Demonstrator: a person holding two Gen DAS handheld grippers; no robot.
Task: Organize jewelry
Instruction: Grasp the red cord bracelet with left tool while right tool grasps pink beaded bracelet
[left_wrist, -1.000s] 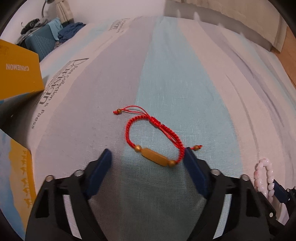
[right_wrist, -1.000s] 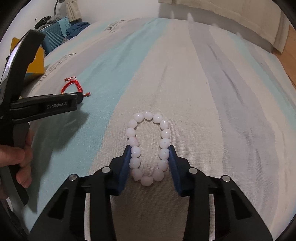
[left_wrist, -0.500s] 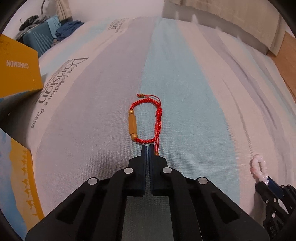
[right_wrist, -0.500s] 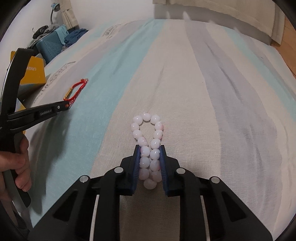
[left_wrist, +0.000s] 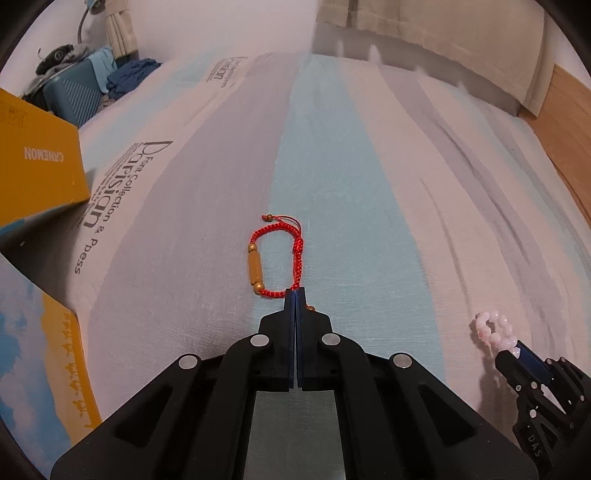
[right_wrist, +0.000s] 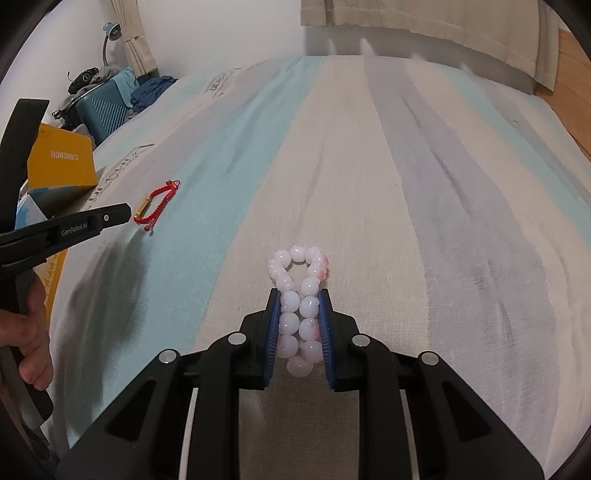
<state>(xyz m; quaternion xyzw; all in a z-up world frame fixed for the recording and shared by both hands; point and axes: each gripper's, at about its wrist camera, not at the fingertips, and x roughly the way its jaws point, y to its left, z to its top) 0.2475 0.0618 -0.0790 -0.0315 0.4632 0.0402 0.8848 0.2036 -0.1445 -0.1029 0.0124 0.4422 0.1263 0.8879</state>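
Left wrist view: red braided cord bracelet (left_wrist: 277, 254) with a long gold tube bead and small gold beads at each end, pulled into a narrow oval on the striped bedsheet (left_wrist: 369, 184). Near end of the cord pinched between the closed blue pads of the left gripper (left_wrist: 295, 293), jaws pressed together with no gap; one small gold end bead peeking out just beside the right pad. Far right of the same view: pale pink bead bracelet (left_wrist: 493, 328) sticking out from the tip of the right gripper (left_wrist: 517, 350), seen side-on only, so grip not readable from here. Printed lettering on the sheet and a yellow box (left_wrist: 37, 166) at the left edge, a teal suitcase (left_wrist: 70, 92) behind it.

Right wrist view: pink bead bracelet (right_wrist: 299, 306) close up, round glossy whitish-pink beads, a few blotched with stronger pink, squeezed into two parallel rows. Right gripper (right_wrist: 299, 295) partly closed, blue pads touching the bead rows on both sides, far loop bulging beyond the fingertips. Left gripper (right_wrist: 125, 216) seen from the side at the left, held in a hand (right_wrist: 31, 339), tip just beside the red bracelet (right_wrist: 157, 203); contact with the cord not resolvable from this angle. Both bracelets well apart on the bed.
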